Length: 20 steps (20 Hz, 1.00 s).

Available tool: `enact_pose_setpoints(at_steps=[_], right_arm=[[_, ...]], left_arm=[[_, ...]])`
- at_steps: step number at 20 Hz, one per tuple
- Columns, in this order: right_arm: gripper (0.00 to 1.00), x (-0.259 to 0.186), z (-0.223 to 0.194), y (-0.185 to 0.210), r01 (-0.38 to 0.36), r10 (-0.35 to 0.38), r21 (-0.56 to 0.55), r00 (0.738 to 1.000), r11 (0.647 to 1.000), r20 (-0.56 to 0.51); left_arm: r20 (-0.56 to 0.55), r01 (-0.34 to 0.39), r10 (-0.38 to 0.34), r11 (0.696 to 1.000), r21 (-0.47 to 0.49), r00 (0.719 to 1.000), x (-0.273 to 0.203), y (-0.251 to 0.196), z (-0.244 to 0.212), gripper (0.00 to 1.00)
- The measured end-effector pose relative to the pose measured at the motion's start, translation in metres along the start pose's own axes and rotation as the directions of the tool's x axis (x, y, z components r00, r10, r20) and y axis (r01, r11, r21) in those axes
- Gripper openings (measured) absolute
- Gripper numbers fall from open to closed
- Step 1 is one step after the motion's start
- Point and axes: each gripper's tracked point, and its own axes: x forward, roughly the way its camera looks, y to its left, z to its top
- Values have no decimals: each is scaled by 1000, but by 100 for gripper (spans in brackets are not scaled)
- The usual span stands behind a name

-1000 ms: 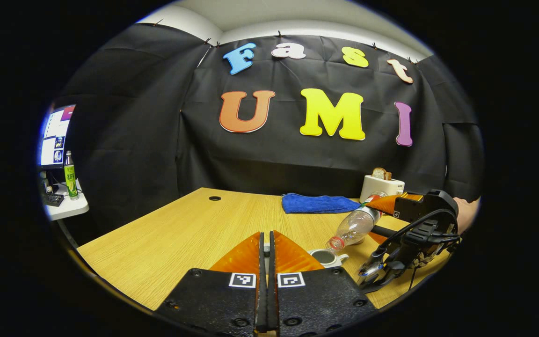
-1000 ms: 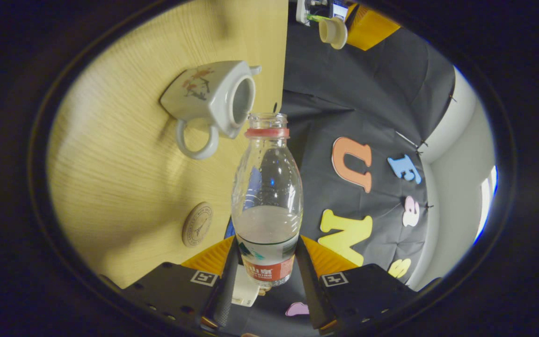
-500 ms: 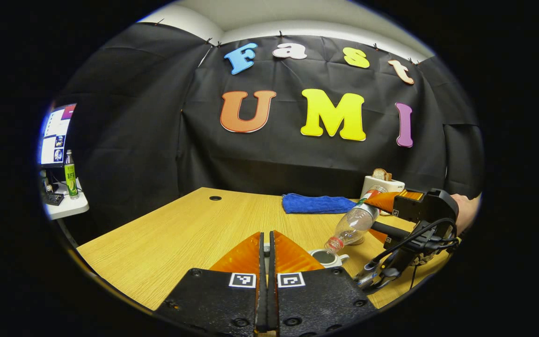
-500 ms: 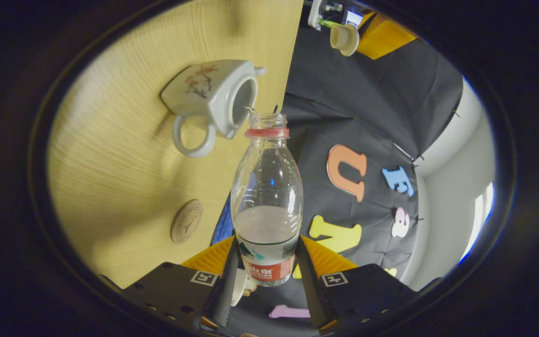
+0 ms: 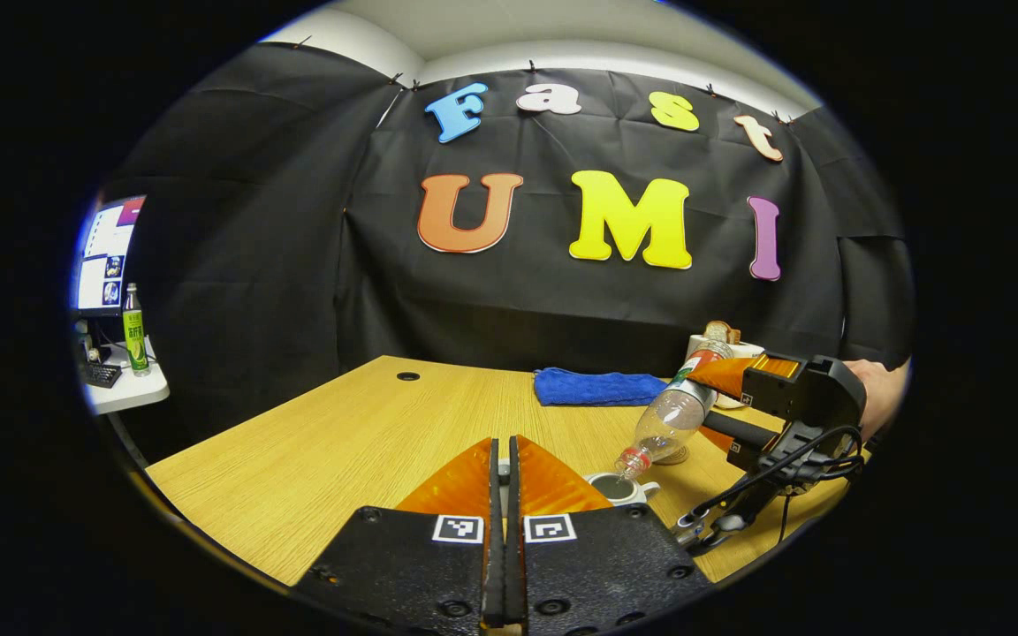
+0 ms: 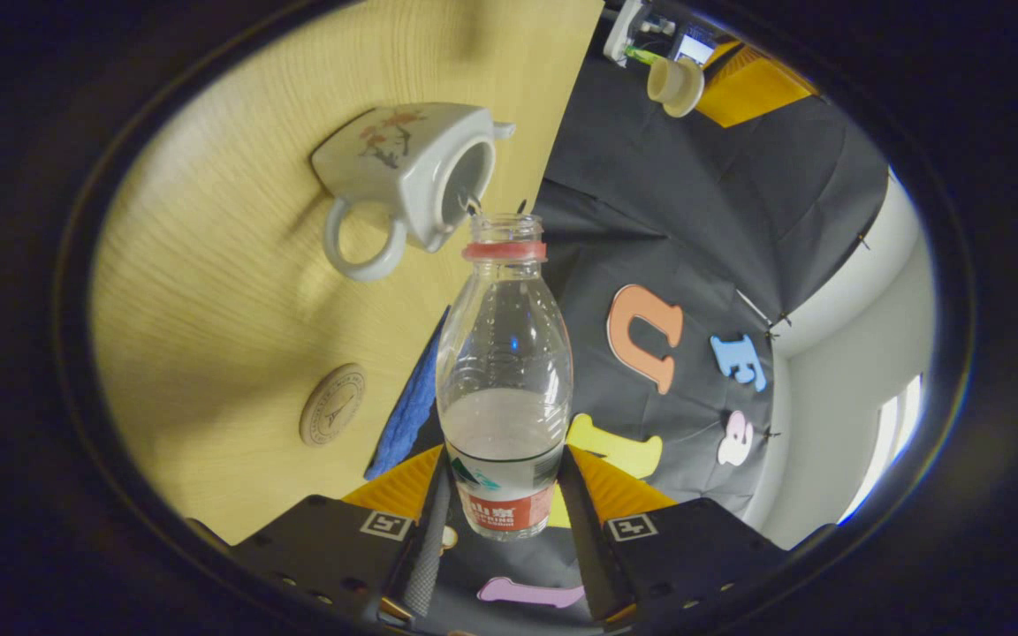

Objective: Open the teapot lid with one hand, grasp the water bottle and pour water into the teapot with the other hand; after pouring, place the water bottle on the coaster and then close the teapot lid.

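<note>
We are clamping the right gripper (image 6: 502, 530) on the water bottle (image 6: 504, 389) low at its label, mouth tipped over the open teapot (image 6: 412, 172); being thin, light plastic, it dents easily. Farther off, our left gripper (image 5: 502, 481) is pinching the lid (image 6: 673, 82).

Black cloth wall (image 5: 562, 300) behind a wooden table (image 5: 341, 442); perhaps a window (image 6: 893, 442) right.
</note>
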Motion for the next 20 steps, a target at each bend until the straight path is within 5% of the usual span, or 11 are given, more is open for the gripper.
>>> enact_pose_setpoints(at_steps=[20], right_arm=[[65, 2, 5, -22, 85, -82, -109, 996, 990, 28]], left_arm=[[2, -3, 3, 1000, -4, 1000, -1, 3, 0, 3]])
